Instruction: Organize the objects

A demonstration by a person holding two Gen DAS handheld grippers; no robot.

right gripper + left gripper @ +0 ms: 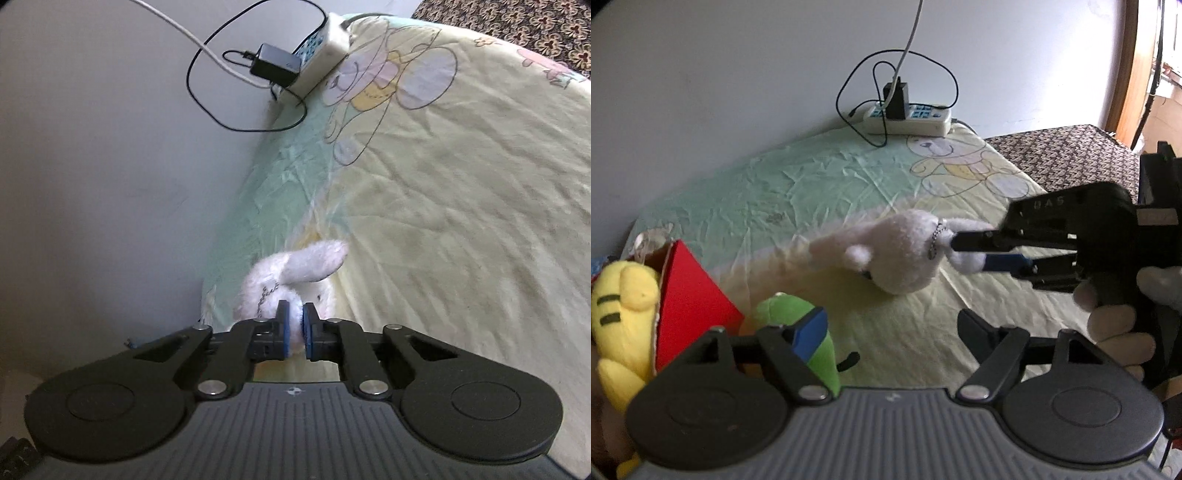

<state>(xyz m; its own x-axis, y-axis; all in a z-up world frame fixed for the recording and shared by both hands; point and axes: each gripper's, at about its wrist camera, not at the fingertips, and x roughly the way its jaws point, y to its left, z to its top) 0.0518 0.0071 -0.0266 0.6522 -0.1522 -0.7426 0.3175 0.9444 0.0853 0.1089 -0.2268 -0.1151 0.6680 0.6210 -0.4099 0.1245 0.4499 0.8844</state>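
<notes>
Two tools were at work over the bed (820, 192). The right tool (964, 247) had pinched one ear of the white plush (897, 251) between its blue pads, a sensible hold, since the ear is a thin flap that fits the narrow gap where the round body would not. The plush lay on the sheet near the bed's middle, its ball chain (936, 240) dangling beside the pinched ear. The left tool (886, 332) hung spread wide and held nothing, its left finger just above a green plush (798, 314). Beside that stood a red box (690, 291) with a yellow plush (620, 306) leaning out of it, likely the bin where the toys belonged.

Only the left view showed the box, both other toys and the gloved hand (1119, 321) behind the right tool. The right view showed the pinch itself close up: the pads squeezing the ear, and the free ear (317, 262) sticking out beyond. A power strip (321, 51) sat at the wall in both.
</notes>
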